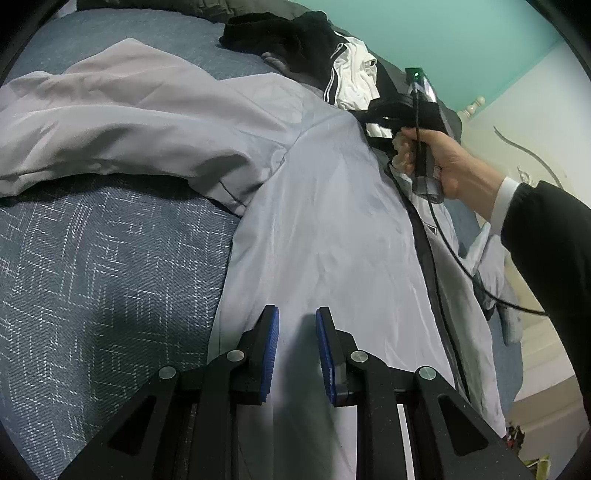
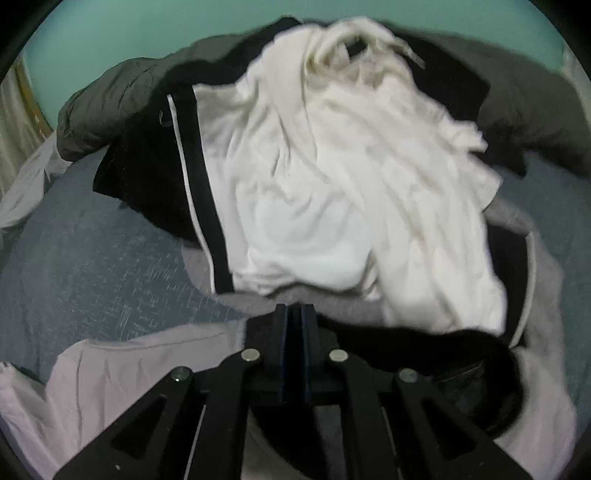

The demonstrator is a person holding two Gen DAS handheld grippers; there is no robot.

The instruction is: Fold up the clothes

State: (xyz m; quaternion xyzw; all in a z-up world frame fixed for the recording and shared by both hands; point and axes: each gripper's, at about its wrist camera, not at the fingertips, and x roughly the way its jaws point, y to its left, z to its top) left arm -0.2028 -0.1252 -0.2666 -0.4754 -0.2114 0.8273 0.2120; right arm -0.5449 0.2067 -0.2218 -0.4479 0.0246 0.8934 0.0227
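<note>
On the bed (image 1: pixel 92 266), whose blue-grey woven cover shows bare at the far left, my pale grey jacket (image 1: pixel 325 229) lies spread. Its sleeve (image 1: pixel 122 122) is thrown out leftward across the cover, rumpled, while the body runs down the middle towards me. My left tongs (image 1: pixel 297 321) hang just over the jacket's lower part, blue pads a narrow gap apart with nothing between them; whether the tips touch the cloth I cannot tell.

Further right along the jacket, its dark zip edge (image 1: pixel 424 258) runs lengthwise. Beyond it, near the collar end, my right hand (image 1: pixel 450 166) grips the handle of the other tool, a black cable (image 1: pixel 465 269) trailing off it over the jacket's far half.

At the head of the bed, past the jacket, lies a heap of other clothes: a black garment with a thin white stripe (image 2: pixel 192 192) on the left, a crumpled white shirt (image 2: pixel 332 192) lying partly on top of it, and a dark olive padded piece (image 2: pixel 122 99) behind them against the teal wall (image 2: pixel 110 33). My right tongs (image 2: pixel 294 314) point down at the near edge of that heap, pads almost together. The view is blurred here, but they seem to pinch a dark edge of cloth by the jacket's collar.
</note>
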